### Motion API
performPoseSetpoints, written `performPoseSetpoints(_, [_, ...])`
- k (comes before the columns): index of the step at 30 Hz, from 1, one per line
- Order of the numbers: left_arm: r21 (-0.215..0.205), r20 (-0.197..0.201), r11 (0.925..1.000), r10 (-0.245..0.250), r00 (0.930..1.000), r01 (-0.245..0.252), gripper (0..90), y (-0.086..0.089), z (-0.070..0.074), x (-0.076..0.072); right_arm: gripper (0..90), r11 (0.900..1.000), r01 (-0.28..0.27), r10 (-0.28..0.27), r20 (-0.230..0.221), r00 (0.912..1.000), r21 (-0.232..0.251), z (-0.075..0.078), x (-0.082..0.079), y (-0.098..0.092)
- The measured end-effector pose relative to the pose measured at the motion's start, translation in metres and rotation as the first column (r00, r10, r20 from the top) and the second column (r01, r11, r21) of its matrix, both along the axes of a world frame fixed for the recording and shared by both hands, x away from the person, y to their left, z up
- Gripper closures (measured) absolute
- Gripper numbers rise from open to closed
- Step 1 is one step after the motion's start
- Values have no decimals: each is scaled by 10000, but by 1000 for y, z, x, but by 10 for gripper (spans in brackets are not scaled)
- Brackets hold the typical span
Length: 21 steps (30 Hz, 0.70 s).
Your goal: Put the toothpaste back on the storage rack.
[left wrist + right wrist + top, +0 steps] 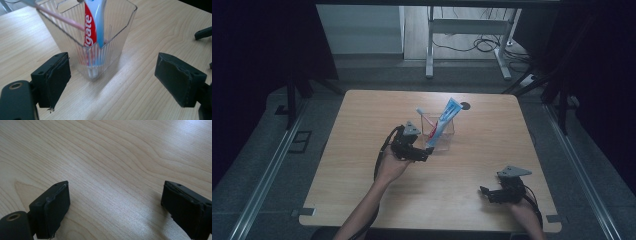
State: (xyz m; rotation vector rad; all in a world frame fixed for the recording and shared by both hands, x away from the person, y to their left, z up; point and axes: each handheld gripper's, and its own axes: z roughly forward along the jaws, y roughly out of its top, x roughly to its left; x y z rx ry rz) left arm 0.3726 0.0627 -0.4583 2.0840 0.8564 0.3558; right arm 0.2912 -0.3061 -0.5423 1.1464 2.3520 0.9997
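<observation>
A clear ribbed plastic cup stands upright near the middle of the wooden table. A blue, white and red toothpaste tube leans in it, cap down, sticking out toward the upper right. A pink-handled toothbrush also rests inside, tilted left. My left gripper sits just in front and left of the cup, open, with nothing between its jaws. My right gripper rests open over bare wood near the front right of the table.
A small black round mark lies on the table behind the cup. Beyond the far edge stand a metal table frame and loose cables on the floor. Dark curtains flank both sides. In the left gripper view the other gripper's jaw tip shows at the right edge.
</observation>
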Motion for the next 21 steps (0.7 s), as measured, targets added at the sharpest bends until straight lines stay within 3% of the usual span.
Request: performPoseSetpoints(21, [-222,-221,9990,393,9990,-398,134,28,-14,-14,85,10000,26,-26,-10,10000,-2,0,0,0])
